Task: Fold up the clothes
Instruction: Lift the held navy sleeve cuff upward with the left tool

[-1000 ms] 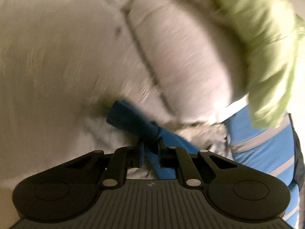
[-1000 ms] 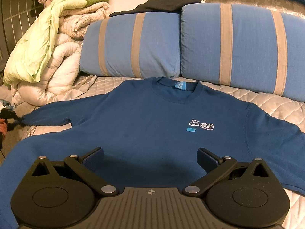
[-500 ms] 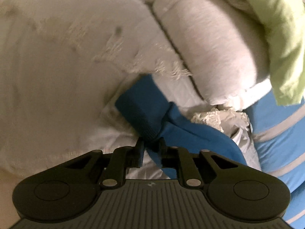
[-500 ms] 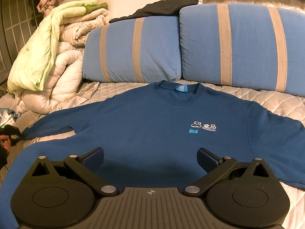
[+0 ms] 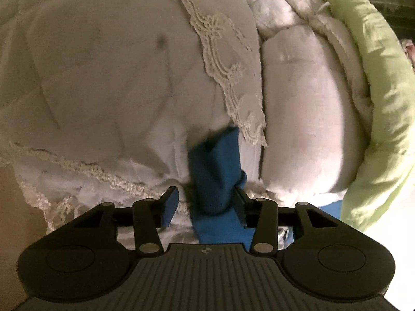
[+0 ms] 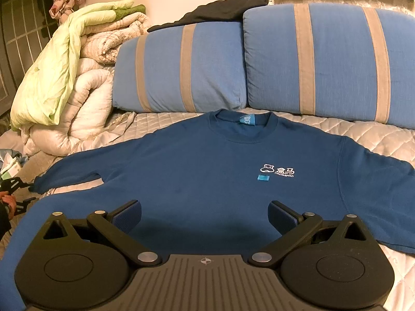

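Note:
A blue long-sleeved sweatshirt (image 6: 207, 171) lies flat, front up, on the quilted bed (image 6: 368, 134), its collar toward the pillows and both sleeves spread out. My right gripper (image 6: 205, 215) is open and empty, hovering over the sweatshirt's lower hem. My left gripper (image 5: 206, 207) is open; the blue sleeve cuff (image 5: 215, 176) lies loose between its fingers, against the white bedding. The left gripper also shows at the far left of the right wrist view (image 6: 15, 194), beside the sleeve end.
Two blue pillows with tan stripes (image 6: 181, 70) stand behind the sweatshirt. A rolled white duvet (image 5: 298, 119) under a light green blanket (image 6: 57, 72) is piled at the left. A dark garment (image 6: 220, 7) lies on the pillows. Lace-edged bedding (image 5: 223, 59) is ahead of the left gripper.
My left gripper was shut on the sleeve cuff; its jaws have opened and the cuff lies free between them. The right gripper has crept slightly forward over the hem, still open.

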`<act>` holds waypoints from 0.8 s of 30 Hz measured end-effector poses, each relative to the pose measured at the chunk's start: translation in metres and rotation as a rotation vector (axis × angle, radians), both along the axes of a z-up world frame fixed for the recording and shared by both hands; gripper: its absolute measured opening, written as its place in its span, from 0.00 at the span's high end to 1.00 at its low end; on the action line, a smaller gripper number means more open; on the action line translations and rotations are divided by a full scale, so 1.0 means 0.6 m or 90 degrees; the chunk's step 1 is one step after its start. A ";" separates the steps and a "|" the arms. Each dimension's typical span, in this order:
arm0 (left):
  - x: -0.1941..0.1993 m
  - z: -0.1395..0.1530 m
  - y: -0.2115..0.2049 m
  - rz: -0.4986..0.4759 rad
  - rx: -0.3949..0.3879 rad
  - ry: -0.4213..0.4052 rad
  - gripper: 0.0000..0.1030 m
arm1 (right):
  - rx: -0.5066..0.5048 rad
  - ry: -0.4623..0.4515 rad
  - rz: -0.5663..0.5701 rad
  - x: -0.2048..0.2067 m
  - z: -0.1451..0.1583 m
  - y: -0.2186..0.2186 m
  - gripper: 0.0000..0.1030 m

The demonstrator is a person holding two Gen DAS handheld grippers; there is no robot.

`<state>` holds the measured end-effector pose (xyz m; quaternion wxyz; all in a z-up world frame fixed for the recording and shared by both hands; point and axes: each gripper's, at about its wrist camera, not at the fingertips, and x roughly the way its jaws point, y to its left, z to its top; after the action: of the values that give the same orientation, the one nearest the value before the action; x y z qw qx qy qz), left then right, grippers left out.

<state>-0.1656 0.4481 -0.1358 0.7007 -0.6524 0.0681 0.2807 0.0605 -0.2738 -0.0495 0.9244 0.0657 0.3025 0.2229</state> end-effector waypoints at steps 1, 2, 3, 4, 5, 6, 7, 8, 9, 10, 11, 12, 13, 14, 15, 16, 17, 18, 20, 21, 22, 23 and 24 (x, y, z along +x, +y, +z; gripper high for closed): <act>0.003 -0.001 0.002 0.000 0.001 0.000 0.58 | -0.001 0.000 -0.001 0.000 0.000 0.000 0.00; 0.007 -0.002 0.004 -0.001 0.003 0.001 0.58 | -0.002 0.000 -0.001 0.000 0.000 0.001 0.00; 0.010 -0.003 0.006 -0.001 0.004 0.002 0.59 | -0.003 0.000 -0.002 0.001 0.000 0.001 0.00; 0.014 -0.005 0.008 -0.001 0.005 0.002 0.62 | -0.004 0.001 -0.002 0.001 -0.001 0.002 0.00; 0.017 -0.005 0.010 -0.005 0.006 0.002 0.79 | -0.005 0.002 -0.002 0.002 -0.001 0.003 0.00; 0.019 -0.003 0.013 -0.009 0.005 0.006 0.84 | -0.006 0.003 -0.002 0.002 -0.001 0.004 0.00; 0.025 0.002 0.015 -0.011 0.010 0.017 0.86 | -0.007 0.004 -0.002 0.003 -0.001 0.005 0.00; 0.032 0.007 0.017 -0.013 0.017 0.028 0.88 | -0.008 0.004 -0.001 0.003 -0.001 0.005 0.00; 0.038 0.018 0.018 -0.017 0.029 0.044 0.89 | -0.009 0.004 -0.001 0.003 -0.001 0.006 0.00; 0.045 0.032 0.020 -0.020 0.049 0.059 0.89 | -0.009 0.003 -0.001 0.003 -0.001 0.005 0.00; 0.048 0.047 0.023 -0.022 0.068 0.070 0.89 | -0.009 0.003 -0.001 0.003 -0.001 0.004 0.00; 0.051 0.063 0.025 -0.025 0.087 0.079 0.89 | -0.009 0.003 -0.001 0.003 -0.001 0.004 0.00; 0.056 0.081 0.027 -0.031 0.108 0.085 0.89 | -0.008 0.004 0.000 0.003 -0.001 0.003 0.00; 0.061 0.098 0.026 -0.037 0.128 0.093 0.89 | -0.007 0.004 0.000 0.003 -0.001 0.003 0.00; 0.067 0.114 0.025 -0.043 0.147 0.102 0.89 | -0.006 0.004 0.000 0.003 -0.001 0.002 0.00; 0.075 0.130 0.022 -0.050 0.168 0.108 0.89 | -0.005 0.004 0.000 0.003 -0.001 0.002 0.00; 0.083 0.146 0.018 -0.057 0.189 0.114 0.89 | -0.004 0.004 0.000 0.003 -0.001 0.001 0.00; 0.091 0.161 0.013 -0.063 0.208 0.122 0.89 | -0.003 0.004 -0.001 0.003 -0.001 0.000 0.00; 0.108 0.186 -0.004 -0.079 0.249 0.140 0.89 | -0.002 0.004 -0.002 0.003 0.000 -0.001 0.00; 0.117 0.199 -0.012 -0.087 0.270 0.149 0.89 | -0.001 0.004 -0.001 0.004 0.000 -0.001 0.00; 0.126 0.209 -0.021 -0.094 0.285 0.156 0.89 | -0.002 0.005 -0.002 0.004 0.000 -0.001 0.00; 0.132 0.216 -0.029 -0.100 0.294 0.160 0.89 | -0.003 0.005 -0.002 0.004 0.000 0.000 0.00; 0.136 0.223 -0.037 -0.106 0.308 0.166 0.89 | -0.004 0.005 -0.001 0.005 0.001 0.000 0.00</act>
<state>-0.0839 0.4259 -0.0018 0.8421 -0.4169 0.1418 0.3115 0.0632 -0.2737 -0.0490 0.9235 0.0642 0.3068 0.2211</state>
